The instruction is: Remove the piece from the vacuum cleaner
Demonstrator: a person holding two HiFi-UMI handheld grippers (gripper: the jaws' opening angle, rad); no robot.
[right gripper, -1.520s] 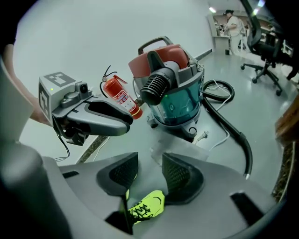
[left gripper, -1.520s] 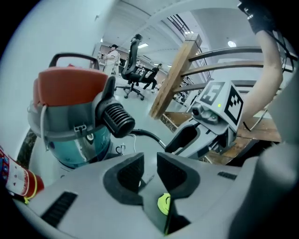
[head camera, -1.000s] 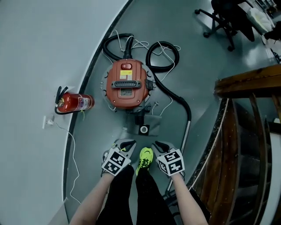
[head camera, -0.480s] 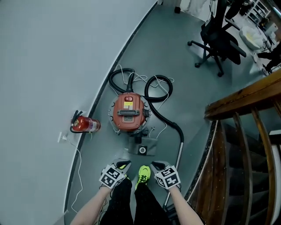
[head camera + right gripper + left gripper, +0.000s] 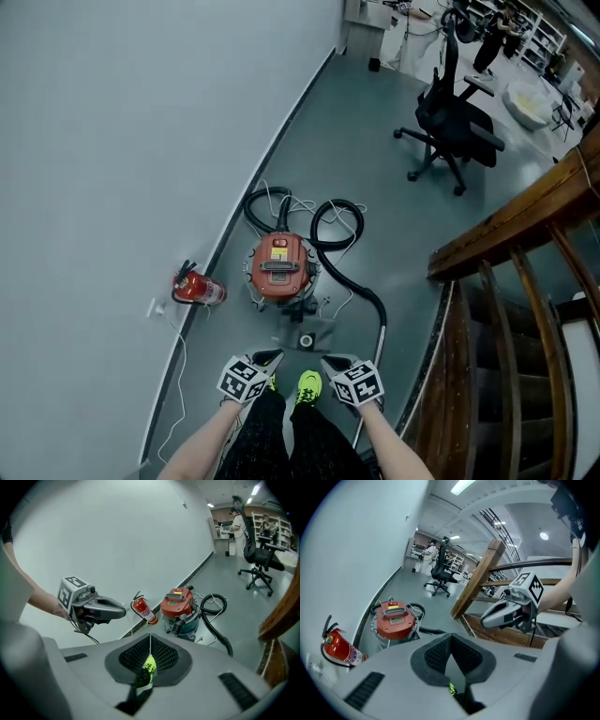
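Hanging side by side at the near edge of the head view, the left hand-held gripper and the right hand-held gripper point down at the grey floor, well apart from the round red vacuum cleaner. The left one is clenched with nothing in it. The right one's jaws have just been closing and meet, likewise empty. A bright yellow-green shoe shows between them.

The vacuum cleaner stands on the floor near the pale wall, its black ribbed hose looped at its far right. A flat grey piece with a round black ring lies on the floor just on the vacuum cleaner's near side, touched by neither gripper. A red fire extinguisher lies to the left, against the wall. A black office chair stands far to the right, and a brown wooden stair railing runs along the right.
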